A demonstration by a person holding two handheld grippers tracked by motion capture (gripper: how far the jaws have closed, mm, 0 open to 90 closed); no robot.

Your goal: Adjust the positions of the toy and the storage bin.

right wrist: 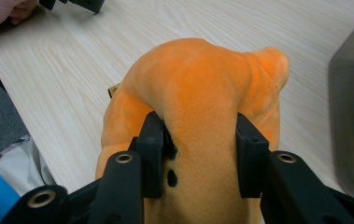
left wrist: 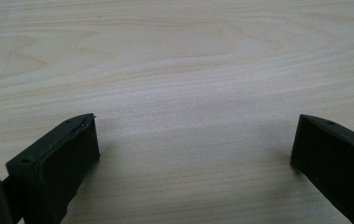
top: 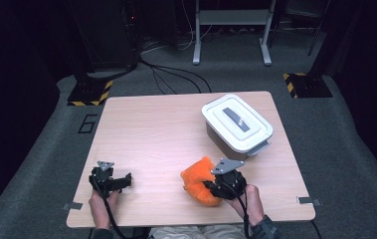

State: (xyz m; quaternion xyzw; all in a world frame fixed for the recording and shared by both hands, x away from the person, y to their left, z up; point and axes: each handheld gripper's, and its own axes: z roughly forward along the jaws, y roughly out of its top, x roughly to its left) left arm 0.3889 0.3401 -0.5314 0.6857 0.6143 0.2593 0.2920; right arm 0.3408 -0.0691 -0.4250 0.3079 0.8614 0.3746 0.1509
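Note:
An orange plush toy (top: 199,182) lies near the table's front edge, right of centre. My right gripper (top: 215,185) is shut on it; in the right gripper view its two black jaws squeeze the orange plush toy (right wrist: 198,84) from both sides, and the fabric bulges between them. My left gripper (top: 125,180) rests low over the table at the front left. Its jaws stand wide apart in the left gripper view, with bare wood between the fingers (left wrist: 62,163).
A white lidded storage box (top: 236,123) with a grey handle stands at the back right of the wooden table (top: 151,129); its dark wall (right wrist: 352,112) is close on the right in the right gripper view. Grey carpet, cables and a stand lie beyond.

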